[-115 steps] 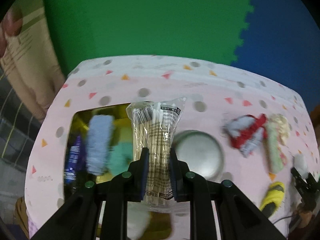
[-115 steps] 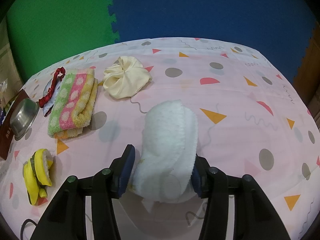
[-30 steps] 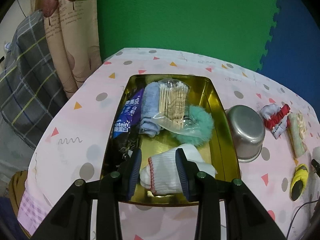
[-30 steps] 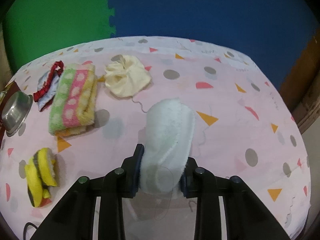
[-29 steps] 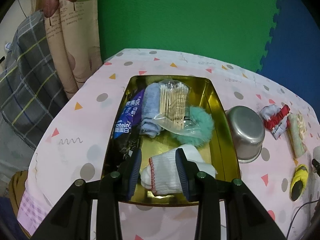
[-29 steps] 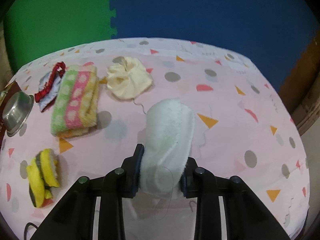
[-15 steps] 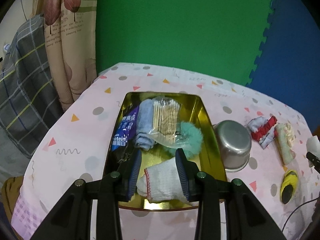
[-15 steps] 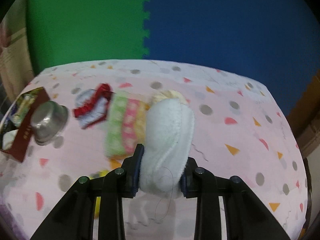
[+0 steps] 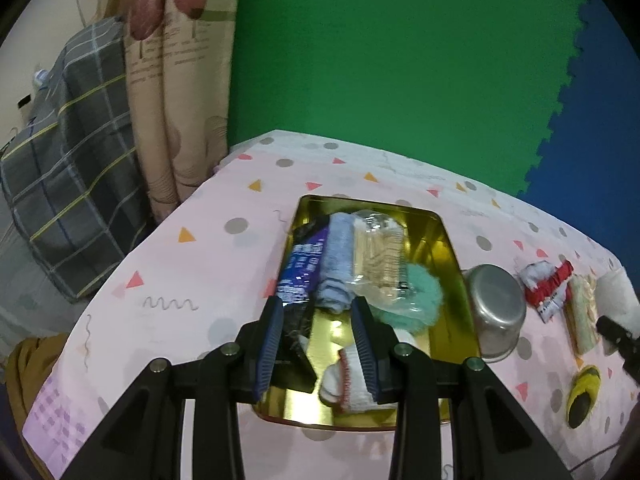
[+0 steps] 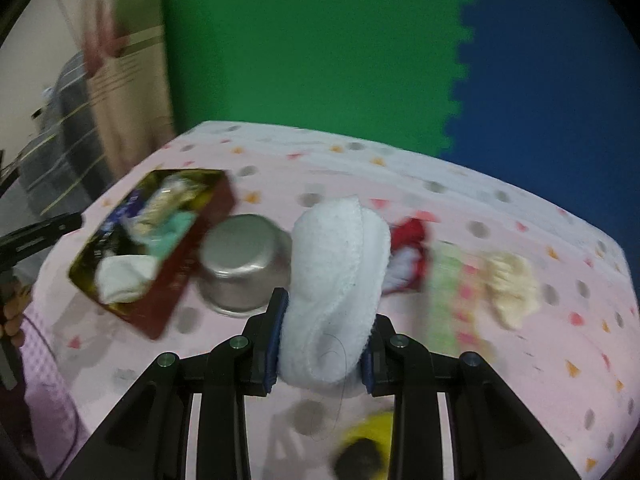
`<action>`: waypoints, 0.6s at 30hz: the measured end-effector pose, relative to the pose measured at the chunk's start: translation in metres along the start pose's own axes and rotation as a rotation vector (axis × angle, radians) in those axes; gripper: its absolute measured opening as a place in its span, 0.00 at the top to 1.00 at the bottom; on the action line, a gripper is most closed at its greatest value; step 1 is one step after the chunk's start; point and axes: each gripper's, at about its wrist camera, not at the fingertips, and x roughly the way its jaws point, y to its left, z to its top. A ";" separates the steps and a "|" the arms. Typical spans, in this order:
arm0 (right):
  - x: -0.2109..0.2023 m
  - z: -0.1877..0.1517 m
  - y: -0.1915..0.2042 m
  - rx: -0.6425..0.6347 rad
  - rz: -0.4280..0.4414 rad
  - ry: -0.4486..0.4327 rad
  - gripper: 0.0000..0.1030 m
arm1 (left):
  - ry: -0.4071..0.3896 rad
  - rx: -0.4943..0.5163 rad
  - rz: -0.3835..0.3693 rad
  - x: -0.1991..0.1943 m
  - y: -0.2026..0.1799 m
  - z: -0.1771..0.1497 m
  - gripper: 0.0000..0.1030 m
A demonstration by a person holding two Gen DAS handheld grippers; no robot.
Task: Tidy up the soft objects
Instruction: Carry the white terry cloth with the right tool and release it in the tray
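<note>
The tabletop [image 9: 208,248] wears a pink patterned cloth; its left edge drops off toward a plaid-covered seat [image 9: 68,184] and a curtain [image 9: 176,80], and green and blue foam mats stand behind its far edge. Bare cloth lies open to the left of the gold tin [image 9: 452,252] and along the near edge.

Inside the tin lie a dark blue packet [image 9: 302,272], a pale blue cloth [image 9: 334,264], a clear bag of sticks [image 9: 378,252], a teal puff [image 9: 420,296] and a white sock with red trim [image 9: 346,380]. A steel bowl [image 9: 496,308] sits just right of the tin, bottom up.

The left tongs [image 9: 320,344] hang half open over the tin's near end, gripping nothing. The right tongs [image 10: 322,350] are clamped on a white fluffy cloth [image 10: 340,272], lifted above the tabletop in front of the bowl.

Only the right wrist view, which is blurred, shows the tin's red outer wall [image 10: 184,272], a cream scrunchie [image 10: 512,284] and the striped towel [image 10: 456,296] broadside. The left view shows the yellow item [image 9: 582,394] whole.
</note>
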 end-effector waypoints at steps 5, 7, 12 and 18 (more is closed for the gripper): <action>0.020 0.013 0.051 -0.073 0.090 0.015 0.72 | -0.005 -0.030 0.034 -0.001 0.013 0.002 0.65; 0.027 0.017 0.070 -0.104 0.114 0.020 0.72 | -0.002 -0.038 0.056 0.001 0.018 0.003 0.65; 0.047 0.028 0.112 -0.160 0.172 0.035 0.72 | 0.001 -0.081 0.077 0.001 0.032 0.005 0.65; 0.074 0.039 0.139 -0.180 0.206 0.069 0.72 | 0.012 -0.122 0.086 0.002 0.045 0.005 0.65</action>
